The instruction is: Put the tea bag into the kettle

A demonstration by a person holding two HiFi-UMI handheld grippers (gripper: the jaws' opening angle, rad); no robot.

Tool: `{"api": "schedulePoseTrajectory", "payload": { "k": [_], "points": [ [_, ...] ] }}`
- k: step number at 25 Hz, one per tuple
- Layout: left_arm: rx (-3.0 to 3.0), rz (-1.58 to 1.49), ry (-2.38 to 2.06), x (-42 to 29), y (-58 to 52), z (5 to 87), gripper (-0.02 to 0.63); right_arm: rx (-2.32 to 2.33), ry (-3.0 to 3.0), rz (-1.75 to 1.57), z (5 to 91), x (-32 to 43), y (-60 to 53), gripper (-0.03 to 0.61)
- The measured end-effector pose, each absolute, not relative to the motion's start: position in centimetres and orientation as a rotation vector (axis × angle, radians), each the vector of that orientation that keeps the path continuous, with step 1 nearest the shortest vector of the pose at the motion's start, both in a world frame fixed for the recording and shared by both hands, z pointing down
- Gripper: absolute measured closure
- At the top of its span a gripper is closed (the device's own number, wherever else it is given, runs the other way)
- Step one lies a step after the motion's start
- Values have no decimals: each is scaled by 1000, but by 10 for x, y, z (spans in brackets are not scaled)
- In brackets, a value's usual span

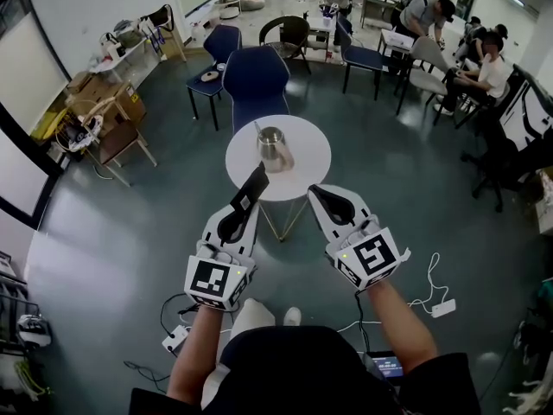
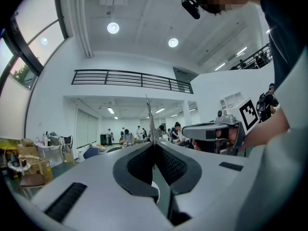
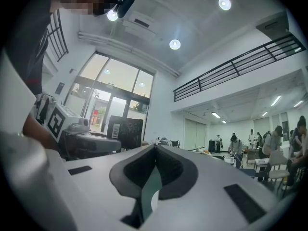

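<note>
A steel kettle (image 1: 273, 149) stands on a small round white table (image 1: 304, 173) in front of me. My left gripper (image 1: 241, 215) is shut on a flat dark tea bag packet (image 1: 254, 188), which sticks up past the jaws toward the table's near edge. Along the left gripper view, the packet (image 2: 148, 113) shows only as a thin edge rising from the closed left gripper (image 2: 154, 144). Level with it on the right, my right gripper (image 1: 325, 194) is shut with nothing in it. In the right gripper view, the right gripper (image 3: 155, 147) has its jaws pressed together, and the packet (image 3: 124, 132) appears at the left.
A blue armchair (image 1: 256, 79) stands just behind the table, with another blue chair (image 1: 216, 50) further back. People sit at desks (image 1: 484, 72) at the back right. Cables and a power strip (image 1: 442, 308) lie on the floor beside me. Cardboard boxes (image 1: 102, 98) stand at the left.
</note>
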State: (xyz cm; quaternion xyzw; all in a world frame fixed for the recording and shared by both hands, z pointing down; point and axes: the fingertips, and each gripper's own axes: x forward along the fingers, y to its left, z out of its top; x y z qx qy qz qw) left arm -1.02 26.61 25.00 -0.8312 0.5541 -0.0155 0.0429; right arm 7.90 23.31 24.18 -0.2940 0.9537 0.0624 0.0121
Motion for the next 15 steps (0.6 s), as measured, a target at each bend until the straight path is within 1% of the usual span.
{"api": "schedulePoseTrajectory", "payload": {
  "k": [8,15],
  "points": [
    [-2532,-46,1733,-14,260,258,598,-891,2988,195,251,75,226,560],
    [-2542,-46,1725,-30,237,259,598,-892,3008,258,246,54,209,560]
  ]
}}
